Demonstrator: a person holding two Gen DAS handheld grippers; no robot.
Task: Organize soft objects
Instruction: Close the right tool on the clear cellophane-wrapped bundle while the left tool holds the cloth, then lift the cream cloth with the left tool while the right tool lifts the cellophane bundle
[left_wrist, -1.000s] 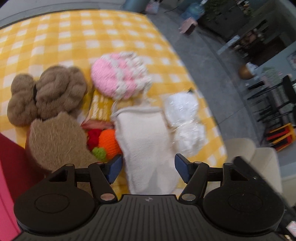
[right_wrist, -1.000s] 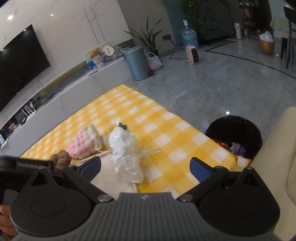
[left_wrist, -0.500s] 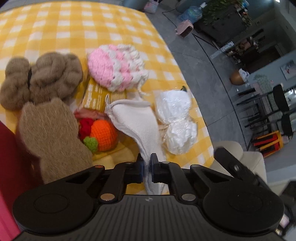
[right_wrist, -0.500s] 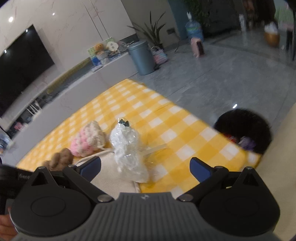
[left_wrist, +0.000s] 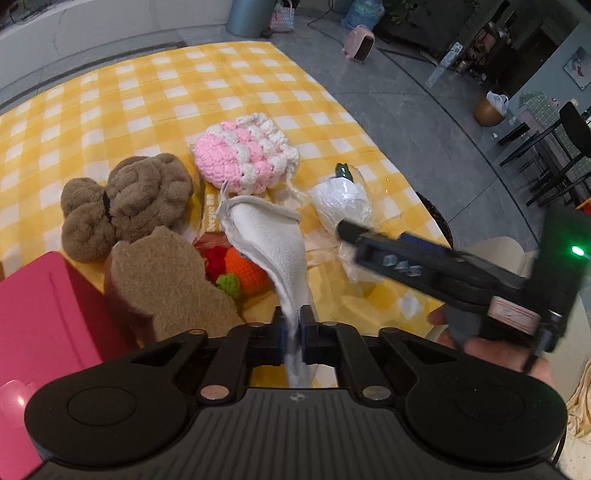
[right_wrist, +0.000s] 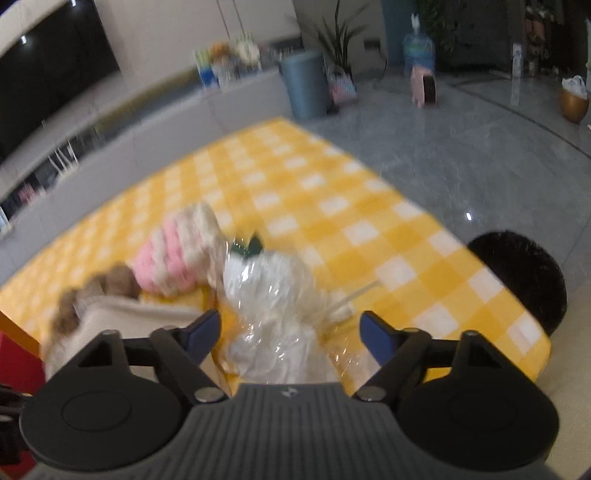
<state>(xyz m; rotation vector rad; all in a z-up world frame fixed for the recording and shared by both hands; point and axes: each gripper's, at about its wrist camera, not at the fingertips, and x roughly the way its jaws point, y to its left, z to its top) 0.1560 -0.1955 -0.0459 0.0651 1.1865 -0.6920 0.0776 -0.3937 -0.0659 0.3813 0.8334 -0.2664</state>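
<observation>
My left gripper (left_wrist: 295, 334) is shut on the near end of a white cloth (left_wrist: 271, 240) and lifts it off the yellow checked tablecloth (left_wrist: 147, 96). My right gripper (right_wrist: 290, 334) is open, its jaws on either side of a clear plastic bag of white stuffing (right_wrist: 273, 295); the bag also shows in the left wrist view (left_wrist: 341, 206). The right gripper also shows from the side in the left wrist view (left_wrist: 373, 240). Behind lie a pink and white knitted pouch (left_wrist: 243, 158), a brown plush toy (left_wrist: 129, 199), a brown fuzzy pad (left_wrist: 166, 284) and an orange and red knitted toy (left_wrist: 243, 269).
A pink box (left_wrist: 40, 306) stands at the near left. A black waste bin (right_wrist: 521, 280) sits on the floor off the table's right edge. A cream seat (left_wrist: 498, 251) is at the near right. The far part of the tablecloth is bare.
My left gripper closed on the white cloth and raised its near end. My right gripper moved down and forward until its open jaws straddle the plastic bag.
</observation>
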